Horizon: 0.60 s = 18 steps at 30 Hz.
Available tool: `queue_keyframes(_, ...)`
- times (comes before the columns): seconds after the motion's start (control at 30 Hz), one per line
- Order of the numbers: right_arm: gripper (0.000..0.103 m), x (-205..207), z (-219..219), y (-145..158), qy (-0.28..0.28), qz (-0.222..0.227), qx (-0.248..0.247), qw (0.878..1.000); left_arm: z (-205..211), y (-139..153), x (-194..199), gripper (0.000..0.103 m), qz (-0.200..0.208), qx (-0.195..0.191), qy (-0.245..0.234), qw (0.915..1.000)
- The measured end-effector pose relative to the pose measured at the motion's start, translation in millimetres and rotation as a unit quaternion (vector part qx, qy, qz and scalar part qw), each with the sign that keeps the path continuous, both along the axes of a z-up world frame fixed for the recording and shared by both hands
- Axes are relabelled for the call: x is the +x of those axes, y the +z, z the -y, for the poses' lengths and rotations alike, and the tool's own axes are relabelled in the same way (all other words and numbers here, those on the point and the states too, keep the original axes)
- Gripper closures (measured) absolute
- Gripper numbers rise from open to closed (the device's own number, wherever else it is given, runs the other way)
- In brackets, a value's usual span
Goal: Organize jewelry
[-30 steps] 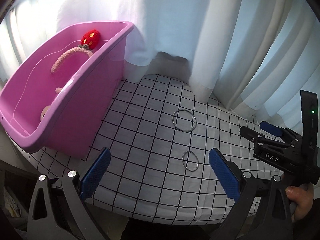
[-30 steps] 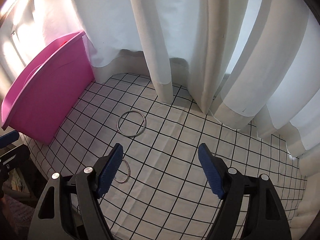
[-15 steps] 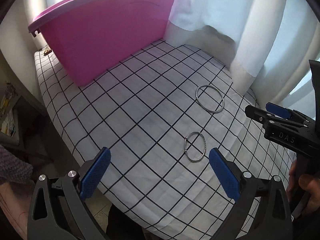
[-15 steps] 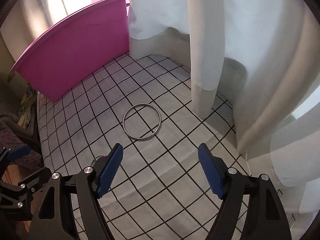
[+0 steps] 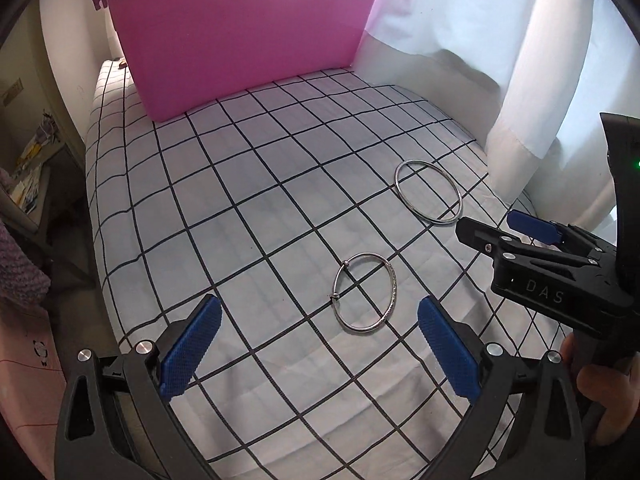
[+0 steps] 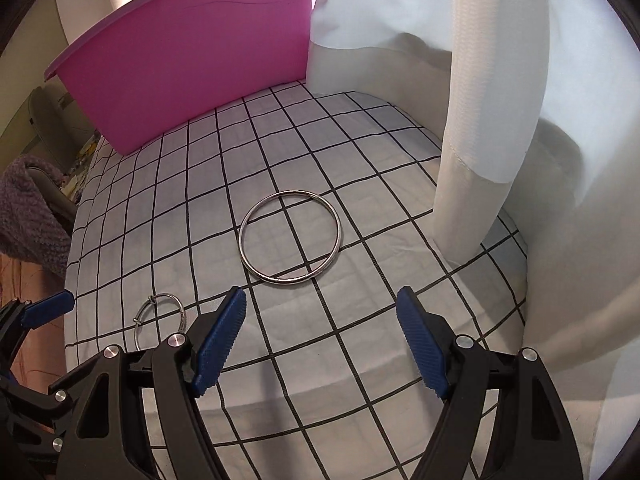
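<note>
Two silver bangles lie flat on a white cloth with a black grid (image 5: 248, 216). The smaller bangle (image 5: 390, 284) lies just ahead of my left gripper (image 5: 320, 312), which is open with nothing between its blue pads. The larger bangle (image 6: 338, 236) lies just beyond my right gripper (image 6: 322, 308), also open and empty. In the left wrist view the larger bangle (image 5: 404, 196) sits further right, next to the right gripper (image 5: 500, 228). The smaller bangle (image 6: 138, 322) shows at lower left in the right wrist view, partly behind a finger.
A pink plastic tub (image 5: 240, 32) stands at the back left of the cloth; its inside is hidden. White curtains (image 6: 480, 100) hang along the back and right, their hems resting on the cloth. The table edge drops off at the left, with a purple knit fabric (image 6: 28, 208) beyond it.
Both grippers have come down and rolled, closing in on the bangles, which now look larger. The tub's inside has passed out of sight. Both stay open.
</note>
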State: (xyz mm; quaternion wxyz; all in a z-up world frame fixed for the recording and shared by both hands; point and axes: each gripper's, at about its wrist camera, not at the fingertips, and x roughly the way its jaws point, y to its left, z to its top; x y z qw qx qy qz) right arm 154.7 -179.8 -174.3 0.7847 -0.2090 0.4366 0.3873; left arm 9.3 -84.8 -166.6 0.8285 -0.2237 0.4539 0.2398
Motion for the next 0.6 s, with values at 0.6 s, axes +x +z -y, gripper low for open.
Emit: queue_keyframes(0.6,0.029,11,-24,-17,0.038,0.003,0.010,0.999,5,-17,12,0.006,0.001,0.002,0.055,0.9985)
